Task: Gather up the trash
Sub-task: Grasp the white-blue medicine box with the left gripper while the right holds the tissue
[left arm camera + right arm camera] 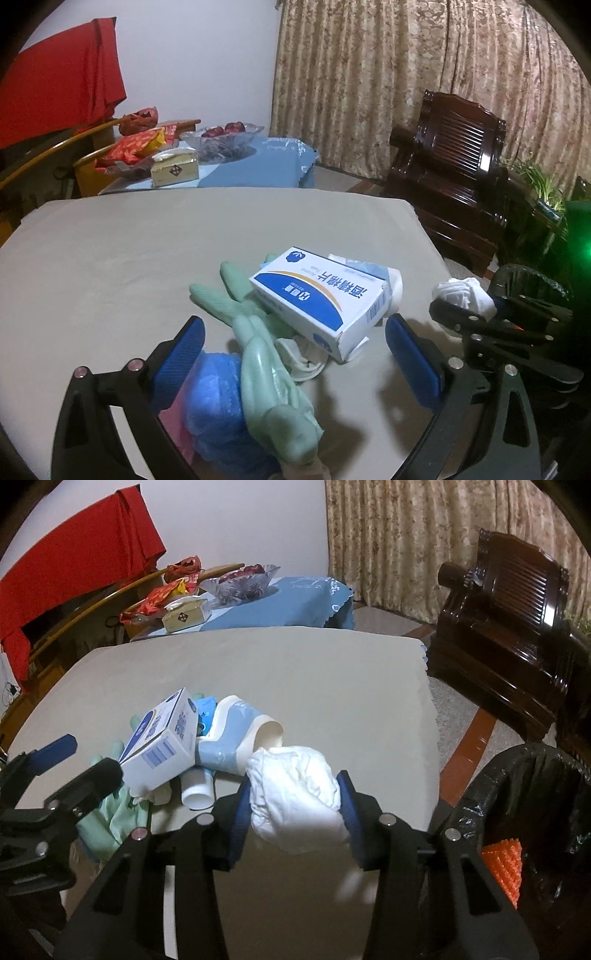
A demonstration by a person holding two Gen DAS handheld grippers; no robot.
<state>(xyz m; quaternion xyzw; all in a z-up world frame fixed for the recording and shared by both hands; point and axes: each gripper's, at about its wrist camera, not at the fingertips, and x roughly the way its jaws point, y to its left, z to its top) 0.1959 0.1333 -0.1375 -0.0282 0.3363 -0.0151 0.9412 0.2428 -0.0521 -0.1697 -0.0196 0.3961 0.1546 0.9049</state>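
Observation:
My right gripper [293, 788] is shut on a crumpled white tissue wad [295, 797], held a little above the beige table [332, 672] near its right edge. The left wrist view shows that wad [458, 290] in the right gripper [471, 308] at the far right. My left gripper [297, 352] stands open over a trash pile. Between its blue pads lie pale green rubber gloves [258, 362] and a white-and-blue carton [317, 302]. A crumpled blue plastic piece [214, 398] lies by the left pad.
A bin lined with a black bag [535, 775] stands off the table's right edge with an orange item [502, 864] inside. A blue-and-white bottle [236, 731] and a small white bottle [195, 790] lie by the carton. A dark wooden chair [517, 627] stands beyond.

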